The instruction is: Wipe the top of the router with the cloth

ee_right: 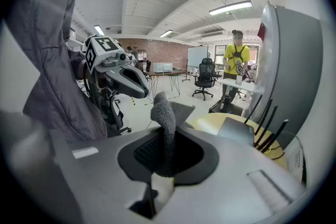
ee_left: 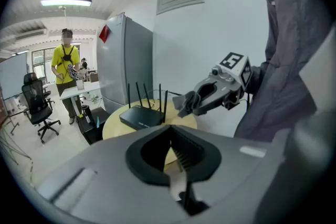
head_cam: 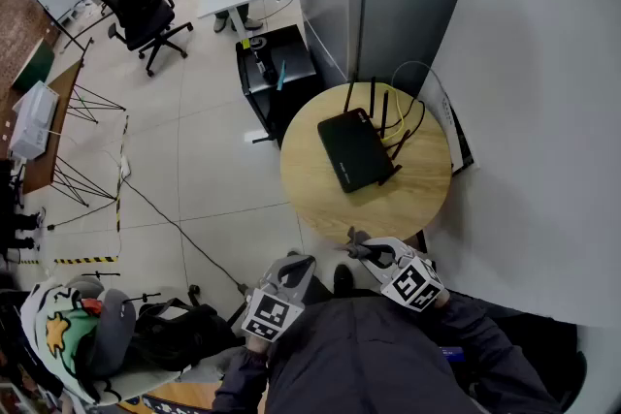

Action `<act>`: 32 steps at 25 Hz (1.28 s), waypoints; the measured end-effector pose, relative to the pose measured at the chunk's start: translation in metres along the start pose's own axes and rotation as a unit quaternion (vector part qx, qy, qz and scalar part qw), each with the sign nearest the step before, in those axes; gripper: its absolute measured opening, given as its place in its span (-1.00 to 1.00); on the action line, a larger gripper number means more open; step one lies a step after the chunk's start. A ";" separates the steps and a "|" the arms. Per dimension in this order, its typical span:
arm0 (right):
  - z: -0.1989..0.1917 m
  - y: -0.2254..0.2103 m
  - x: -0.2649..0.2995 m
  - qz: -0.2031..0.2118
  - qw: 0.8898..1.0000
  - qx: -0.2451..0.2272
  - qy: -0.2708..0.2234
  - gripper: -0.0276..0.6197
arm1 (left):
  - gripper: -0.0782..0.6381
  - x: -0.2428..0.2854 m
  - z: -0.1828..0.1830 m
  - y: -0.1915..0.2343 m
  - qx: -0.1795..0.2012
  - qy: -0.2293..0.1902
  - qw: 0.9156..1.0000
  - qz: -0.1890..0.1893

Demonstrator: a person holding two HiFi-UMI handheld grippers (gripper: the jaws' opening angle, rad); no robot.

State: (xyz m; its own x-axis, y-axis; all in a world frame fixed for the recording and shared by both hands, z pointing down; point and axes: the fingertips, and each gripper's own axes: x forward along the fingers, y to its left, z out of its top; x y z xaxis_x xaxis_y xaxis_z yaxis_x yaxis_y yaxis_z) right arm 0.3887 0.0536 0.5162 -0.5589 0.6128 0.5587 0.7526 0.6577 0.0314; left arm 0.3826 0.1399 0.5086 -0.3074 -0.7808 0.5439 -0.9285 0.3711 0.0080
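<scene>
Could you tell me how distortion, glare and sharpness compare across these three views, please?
Head view: evenly lit, router sharp. Left gripper view: fisheye with dark corners, lamp glares. Right gripper view: same fisheye, cloth sharp.

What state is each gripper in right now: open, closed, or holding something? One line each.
Left gripper: closed, nothing between its jaws.
Right gripper: closed on the fuzzy grey cloth.

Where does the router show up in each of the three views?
Head view: router just right of centre, on the round table.
Left gripper view: router just left of centre.
Right gripper view: router right of centre, lower half.
Shared landmark: the round table under it.
</scene>
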 end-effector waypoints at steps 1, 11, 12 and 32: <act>0.001 -0.004 0.004 -0.001 1.000 0.001 0.001 -0.81 | -0.78 0.001 0.001 0.006 0.000 0.000 1.000 0.000; 0.015 -0.065 0.052 -0.025 0.999 0.025 0.010 -0.81 | -0.78 0.034 0.015 0.085 0.017 -0.001 1.000 -0.022; 0.016 -0.073 0.057 -0.031 0.999 0.030 0.013 -0.81 | -0.78 0.039 0.017 0.096 0.020 -0.002 0.999 -0.029; 0.027 -0.247 0.181 -0.254 0.914 0.303 0.094 -0.81 | -0.78 0.085 0.030 0.355 0.098 0.007 0.972 -0.214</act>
State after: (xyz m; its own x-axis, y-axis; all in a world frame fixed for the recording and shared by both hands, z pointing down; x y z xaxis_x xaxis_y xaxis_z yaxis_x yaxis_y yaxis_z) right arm 0.0919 0.0139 0.5876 -0.6698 0.1121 0.7340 0.0492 0.9931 -0.1068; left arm 0.0206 0.1905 0.5326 0.1180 -0.8346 0.5381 -0.9929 -0.0907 0.0771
